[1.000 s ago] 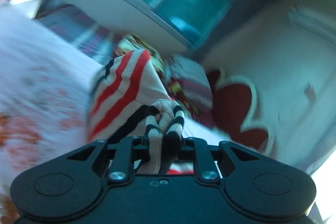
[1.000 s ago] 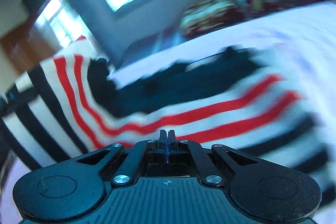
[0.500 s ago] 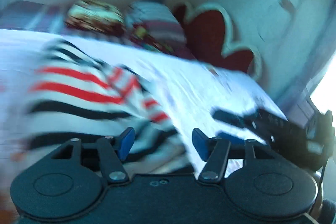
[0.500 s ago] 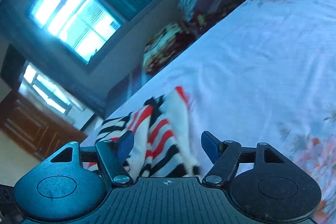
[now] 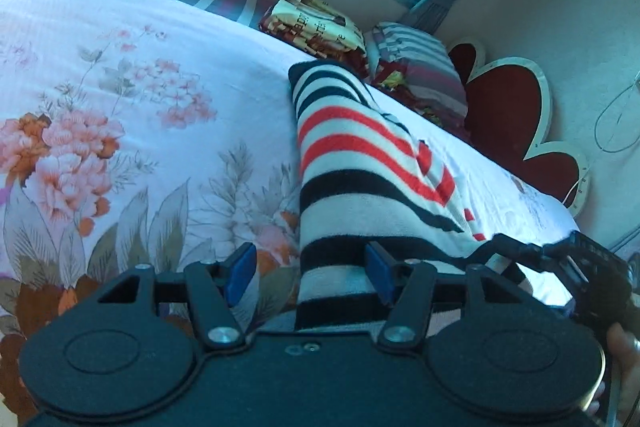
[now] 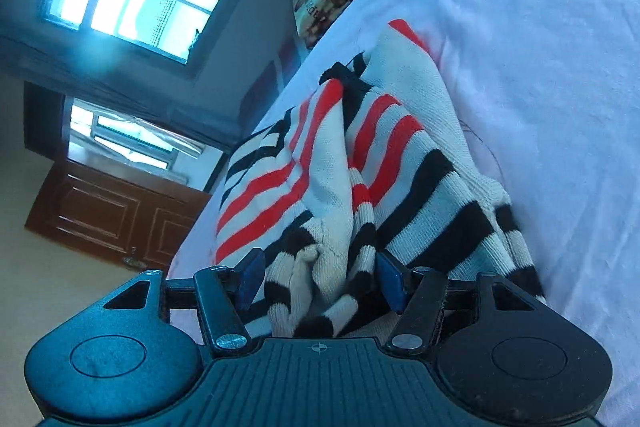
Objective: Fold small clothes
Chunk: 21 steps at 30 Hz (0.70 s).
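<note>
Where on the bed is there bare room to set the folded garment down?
Free: the floral sheet left of the striped garment, and the plain sheet to its right in the right wrist view. Crowded: the pillows by the headboard.

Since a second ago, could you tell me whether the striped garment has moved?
Yes. The striped garment has dropped from the raised left hand-held gripper onto the floral bedsheet.
</note>
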Each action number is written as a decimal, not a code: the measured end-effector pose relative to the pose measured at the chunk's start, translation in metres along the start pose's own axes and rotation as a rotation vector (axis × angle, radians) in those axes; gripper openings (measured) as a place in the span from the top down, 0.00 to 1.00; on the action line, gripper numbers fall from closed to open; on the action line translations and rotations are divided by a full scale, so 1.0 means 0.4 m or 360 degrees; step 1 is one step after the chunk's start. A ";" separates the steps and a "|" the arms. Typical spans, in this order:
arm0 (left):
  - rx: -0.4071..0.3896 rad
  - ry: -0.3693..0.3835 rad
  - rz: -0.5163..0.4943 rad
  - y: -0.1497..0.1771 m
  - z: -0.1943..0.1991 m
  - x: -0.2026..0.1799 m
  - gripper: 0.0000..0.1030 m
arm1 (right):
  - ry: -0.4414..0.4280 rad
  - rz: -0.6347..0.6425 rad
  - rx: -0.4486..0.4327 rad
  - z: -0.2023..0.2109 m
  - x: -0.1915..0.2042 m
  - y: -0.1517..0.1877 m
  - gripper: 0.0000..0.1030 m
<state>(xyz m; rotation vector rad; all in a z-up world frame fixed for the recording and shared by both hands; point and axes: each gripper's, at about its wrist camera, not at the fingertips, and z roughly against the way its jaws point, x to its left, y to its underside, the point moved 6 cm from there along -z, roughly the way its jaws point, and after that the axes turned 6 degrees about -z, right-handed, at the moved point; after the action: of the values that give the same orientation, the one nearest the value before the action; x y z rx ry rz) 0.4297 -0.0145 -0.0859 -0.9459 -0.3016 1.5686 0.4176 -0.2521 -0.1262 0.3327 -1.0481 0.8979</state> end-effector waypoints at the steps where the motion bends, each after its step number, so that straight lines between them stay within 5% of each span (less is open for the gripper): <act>1: -0.0034 -0.0001 -0.0008 -0.007 0.008 0.000 0.45 | 0.0024 0.0002 0.0016 -0.008 0.001 -0.002 0.41; 4: -0.0086 -0.0021 0.0008 -0.040 0.013 0.015 0.45 | 0.0071 0.0047 0.0039 -0.031 0.013 -0.006 0.41; 7: -0.0068 -0.0048 0.0025 -0.061 -0.015 0.040 0.45 | 0.0179 0.0214 0.0033 -0.053 0.033 0.001 0.66; 10: -0.0038 -0.0044 0.0018 -0.074 -0.048 0.048 0.45 | 0.0263 0.0492 -0.0007 -0.064 0.059 0.018 0.73; 16: -0.0017 -0.0079 -0.0058 -0.114 -0.079 0.025 0.47 | 0.0341 0.1170 -0.0220 -0.005 0.155 0.072 0.77; 21: 0.0058 -0.0045 -0.0303 -0.114 -0.120 -0.082 0.46 | 0.0337 0.1264 -0.0427 0.085 0.129 0.057 0.77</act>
<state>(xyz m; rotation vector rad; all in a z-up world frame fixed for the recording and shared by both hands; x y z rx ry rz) 0.4940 -0.0481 -0.0729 -0.8422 -0.3709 1.4091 0.3897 -0.2349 -0.0692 -0.4343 -1.0929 1.4360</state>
